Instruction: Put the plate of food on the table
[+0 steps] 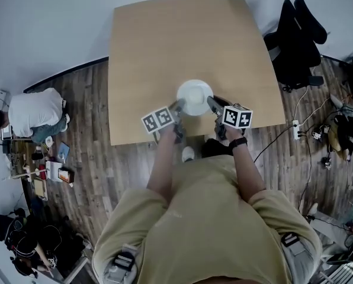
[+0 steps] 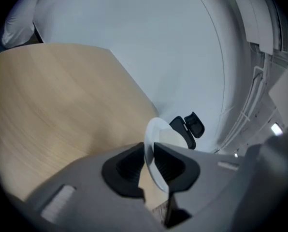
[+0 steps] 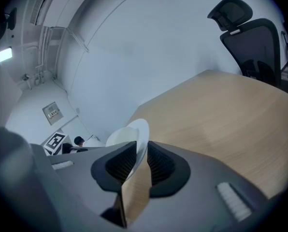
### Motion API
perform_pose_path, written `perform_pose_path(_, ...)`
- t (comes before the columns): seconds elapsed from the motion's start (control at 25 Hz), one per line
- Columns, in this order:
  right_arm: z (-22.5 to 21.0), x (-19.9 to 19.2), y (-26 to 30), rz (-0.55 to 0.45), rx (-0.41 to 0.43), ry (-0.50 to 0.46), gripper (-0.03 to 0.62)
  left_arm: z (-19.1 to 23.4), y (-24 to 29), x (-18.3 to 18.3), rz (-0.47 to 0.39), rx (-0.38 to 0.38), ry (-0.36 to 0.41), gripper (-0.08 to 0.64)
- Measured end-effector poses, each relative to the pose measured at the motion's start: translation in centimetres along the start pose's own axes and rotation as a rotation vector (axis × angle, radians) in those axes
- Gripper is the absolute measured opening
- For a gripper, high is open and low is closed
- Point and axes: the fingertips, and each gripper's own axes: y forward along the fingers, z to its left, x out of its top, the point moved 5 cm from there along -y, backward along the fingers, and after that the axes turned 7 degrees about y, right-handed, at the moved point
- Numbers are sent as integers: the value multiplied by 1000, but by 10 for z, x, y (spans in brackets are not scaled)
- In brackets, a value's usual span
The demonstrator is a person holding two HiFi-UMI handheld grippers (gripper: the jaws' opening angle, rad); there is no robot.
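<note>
A round white plate (image 1: 195,97) is over the near part of the light wooden table (image 1: 164,40), close to its front edge. From above it looks plain white and I see no food on it. My left gripper (image 1: 177,107) is shut on its left rim, and my right gripper (image 1: 212,103) is shut on its right rim. In the left gripper view the thin plate (image 2: 159,132) rim stands edge-on between the dark pads of the left gripper (image 2: 150,162). The right gripper view has the plate (image 3: 136,132) pinched the same way by the right gripper (image 3: 141,159). Whether it touches the table I cannot tell.
A black office chair (image 1: 296,40) stands at the table's right side. A power strip (image 1: 295,129) and cables lie on the wooden floor to the right. A person in a white shirt (image 1: 33,112) crouches at the left among boxes and clutter (image 1: 49,173).
</note>
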Motion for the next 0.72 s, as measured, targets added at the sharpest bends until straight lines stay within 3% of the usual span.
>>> perform_pose_path(0.16,-15,13,28,14,-7,26,74,13,20,18,24,34,33,55)
perform_pose_path(0.4,-38,37,70,48,-1,51,72,33,54,40,39,81,16,57)
perform_pose_path(0.72,-76,89,117,85,3,52,69,43,116,84,69,172,73,71)
